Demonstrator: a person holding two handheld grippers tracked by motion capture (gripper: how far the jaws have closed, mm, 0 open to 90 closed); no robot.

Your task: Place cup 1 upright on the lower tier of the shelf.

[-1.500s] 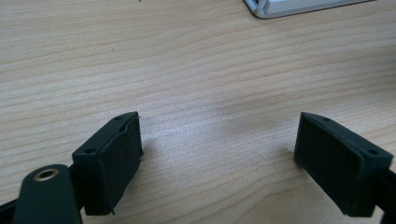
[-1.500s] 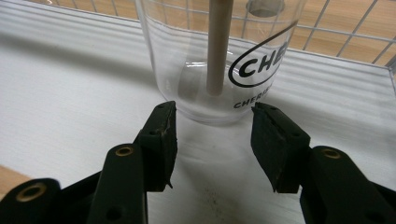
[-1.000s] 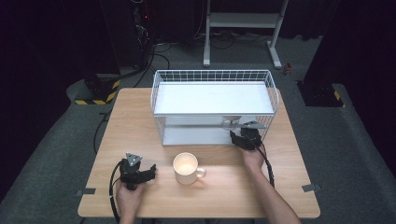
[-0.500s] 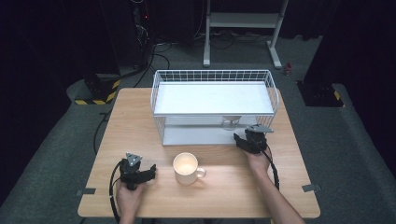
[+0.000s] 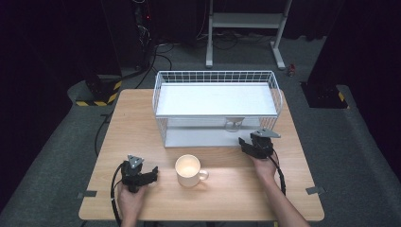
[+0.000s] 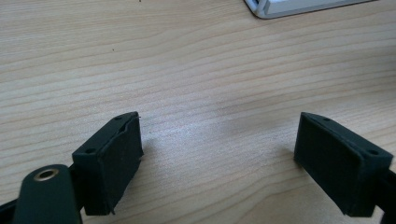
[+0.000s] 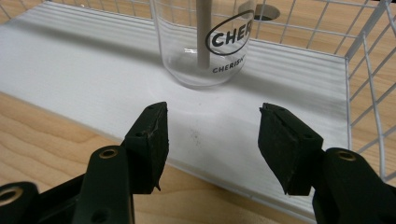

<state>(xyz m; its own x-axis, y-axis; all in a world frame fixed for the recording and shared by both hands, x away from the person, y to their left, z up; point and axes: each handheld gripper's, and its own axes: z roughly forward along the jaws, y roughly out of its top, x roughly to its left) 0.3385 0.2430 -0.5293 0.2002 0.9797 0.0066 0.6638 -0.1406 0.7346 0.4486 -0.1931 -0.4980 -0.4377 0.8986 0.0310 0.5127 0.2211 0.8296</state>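
Right tongs (image 7: 212,133), jaws wide and empty, face a clear glass (image 7: 205,42) on the wire rack's lower shelf (image 7: 84,70). Probably a reach: advance level, straddle the glass squarely. Left tongs (image 5: 138,172) rest open, empty, on the desk (image 5: 236,189).

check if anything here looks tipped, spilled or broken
Nothing stands out. The clear printed glass stands upright on the lower shelf of the white wire rack, the cream ceramic mug sits upright on the wooden table, and no spill shows.
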